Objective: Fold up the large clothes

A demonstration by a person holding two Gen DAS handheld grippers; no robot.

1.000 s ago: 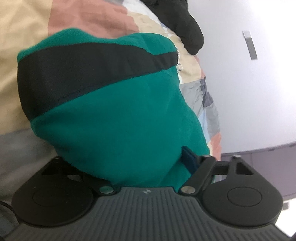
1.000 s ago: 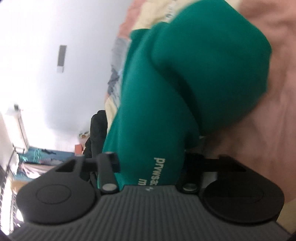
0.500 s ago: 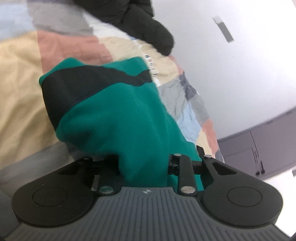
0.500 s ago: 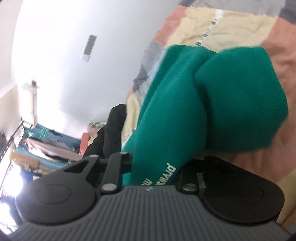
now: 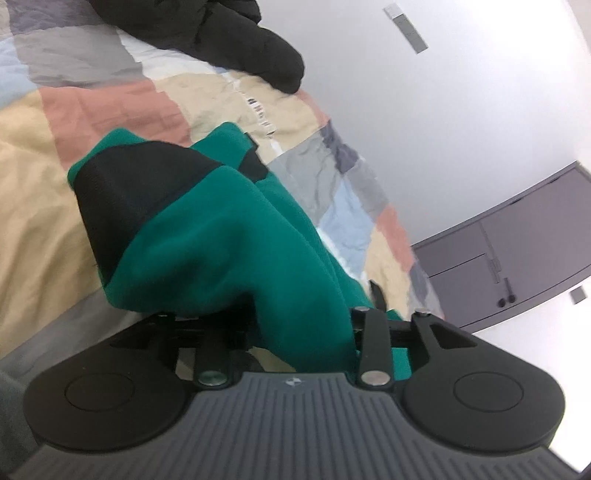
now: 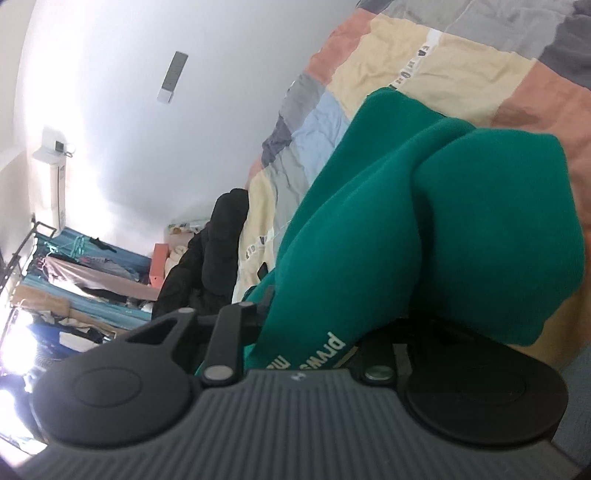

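Note:
A green garment (image 5: 221, 236) with a broad black band (image 5: 129, 184) hangs bunched above the patchwork quilt (image 5: 37, 166). My left gripper (image 5: 303, 314) is shut on a thick fold of it; its jaws are opening slightly with the cloth still between them. In the right wrist view the same green garment (image 6: 443, 221) bulges out in front, with white lettering (image 6: 325, 350) near the jaws. My right gripper (image 6: 325, 321) also pinches a fold, its jaws easing open with the cloth still between them. The fabric hides the fingertips of both grippers.
A black jacket (image 5: 221, 33) lies at the far end of the quilt (image 6: 461, 66), also visible as a black heap (image 6: 210, 251) in the right wrist view. A grey cabinet (image 5: 517, 251) stands by the white wall. A rack of clothes (image 6: 74, 273) stands at the far left.
Both grippers have risen with the green garment, which now hangs smaller and more gathered above the quilt. The left gripper closed on the cloth, and both views rolled.

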